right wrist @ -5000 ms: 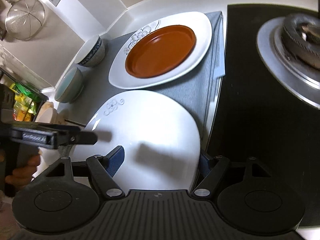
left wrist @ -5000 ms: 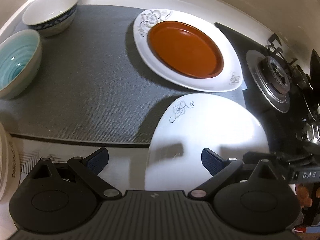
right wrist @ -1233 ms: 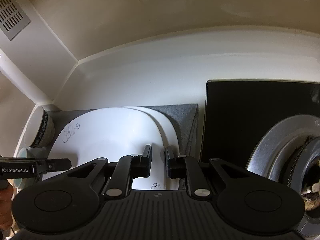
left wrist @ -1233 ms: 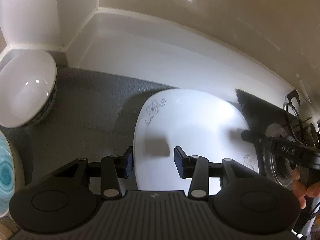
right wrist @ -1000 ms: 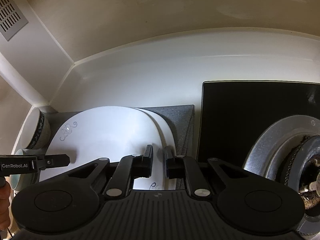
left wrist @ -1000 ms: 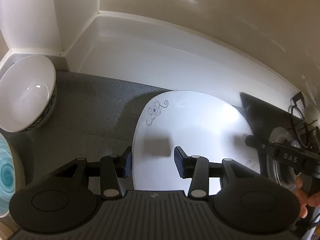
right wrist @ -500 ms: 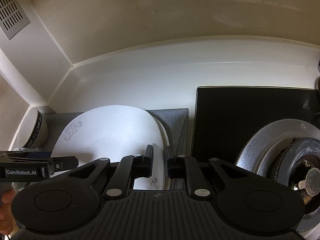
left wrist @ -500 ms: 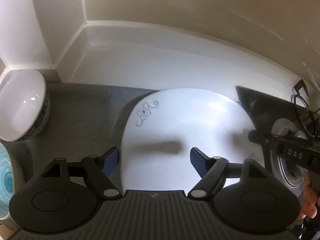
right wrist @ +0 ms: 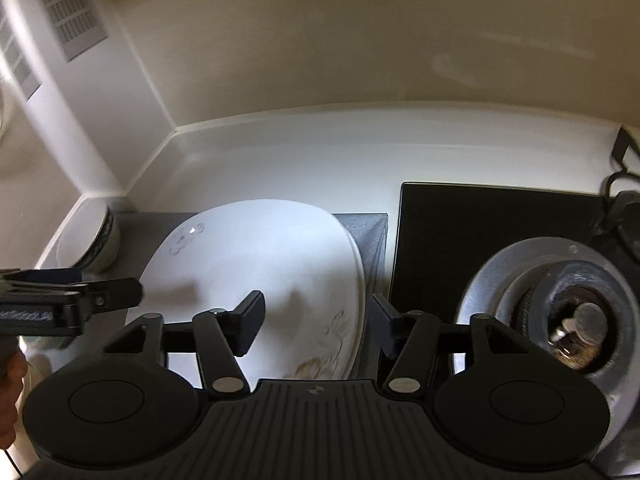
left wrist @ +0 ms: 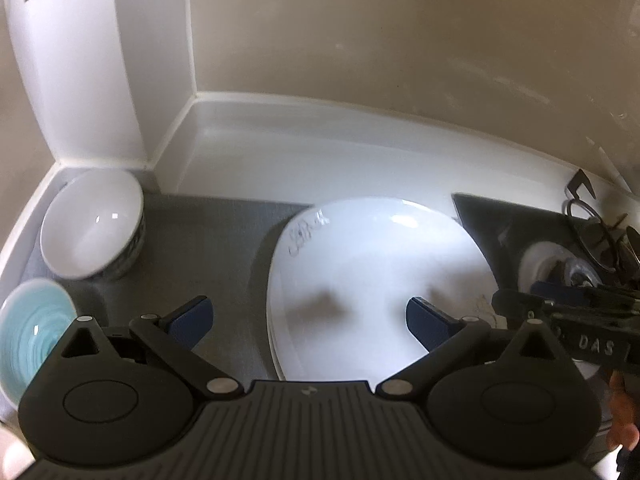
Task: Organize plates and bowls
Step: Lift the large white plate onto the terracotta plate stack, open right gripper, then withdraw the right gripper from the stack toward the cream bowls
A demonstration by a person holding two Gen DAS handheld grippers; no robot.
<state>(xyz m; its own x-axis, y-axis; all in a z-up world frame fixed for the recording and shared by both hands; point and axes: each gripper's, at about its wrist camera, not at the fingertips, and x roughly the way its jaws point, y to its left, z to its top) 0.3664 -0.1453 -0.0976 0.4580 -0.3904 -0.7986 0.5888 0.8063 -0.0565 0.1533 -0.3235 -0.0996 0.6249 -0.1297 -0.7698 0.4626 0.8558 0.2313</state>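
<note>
A white oval plate with a small flower print (left wrist: 376, 280) (right wrist: 264, 256) lies on the grey mat (left wrist: 208, 240) (right wrist: 368, 232), stacked on another plate whose rim shows at its edge. My left gripper (left wrist: 308, 320) hangs above the plate's near left rim, jaws still opening wide, nothing between them. My right gripper (right wrist: 316, 320) hovers over the plate's near right rim, jaws opening, clear of the plate. A white bowl with a blue pattern (left wrist: 92, 224) (right wrist: 88, 240) stands at the mat's far left corner. A turquoise bowl (left wrist: 32, 328) sits nearer on the left.
A black gas hob (right wrist: 492, 232) with a metal burner (right wrist: 560, 312) (left wrist: 560, 268) lies right of the mat. White walls and a raised counter lip close the back and left. A hand shows behind each gripper at the frame edges.
Both grippers let go of the white plate, which now rests on the stack. The left jaws spread wide first, the right jaws opened just now. Both hands rose and drew back.
</note>
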